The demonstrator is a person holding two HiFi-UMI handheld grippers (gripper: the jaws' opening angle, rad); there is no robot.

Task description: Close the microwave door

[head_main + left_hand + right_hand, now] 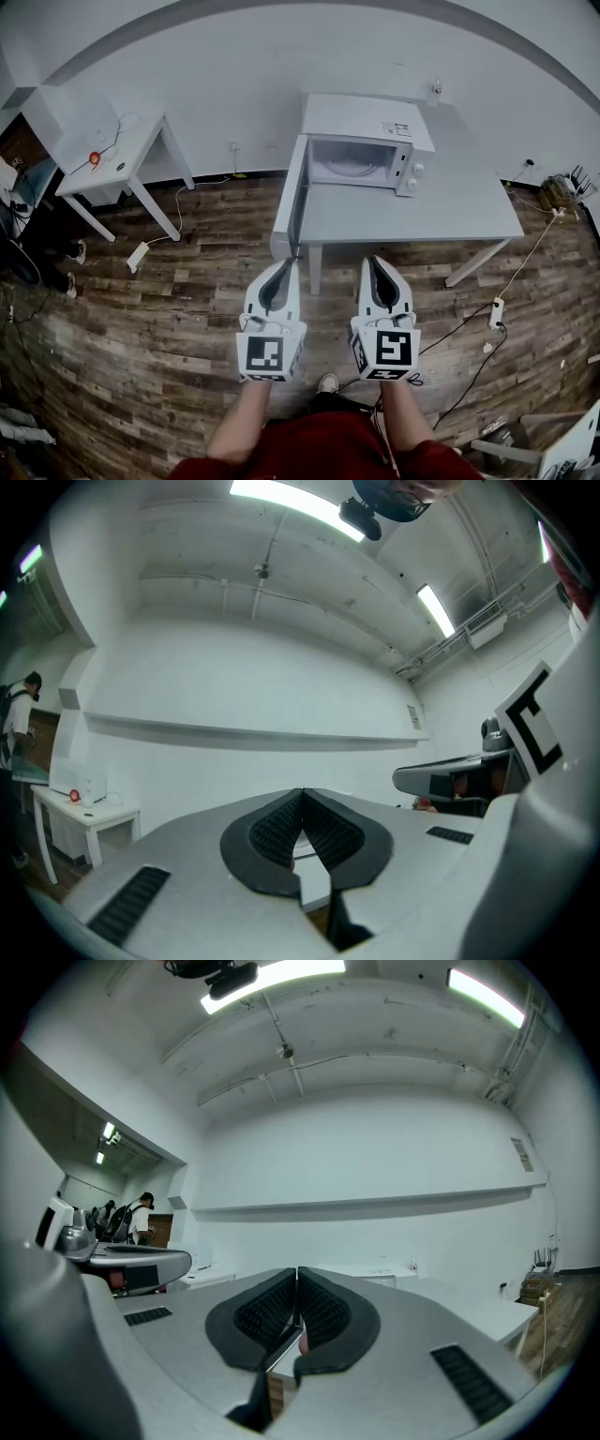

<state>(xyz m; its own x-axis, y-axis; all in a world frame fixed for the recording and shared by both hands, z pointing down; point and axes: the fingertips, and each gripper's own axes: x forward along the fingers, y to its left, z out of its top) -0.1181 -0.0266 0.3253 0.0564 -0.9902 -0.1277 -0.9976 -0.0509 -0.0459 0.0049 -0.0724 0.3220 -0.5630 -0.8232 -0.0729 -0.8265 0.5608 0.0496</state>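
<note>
Fingers [274, 831] of the left gripper [292, 262] meet at their tips and hold nothing. Those [324, 1312] of the right gripper [372, 260] are likewise pressed together and empty. Wooden floor [141, 319] surrounds the grey table [450, 211]. The white microwave [366, 117] stands at the table's far side, near the wall. The microwave door [289, 202] is swung wide, reaching out along the table's left edge. Both grippers are side by side over the floor just before the table's near edge, pointing toward it, the left one close to the door's free edge. A small white side table [131, 150] stands well to the left of the grey table.
</note>
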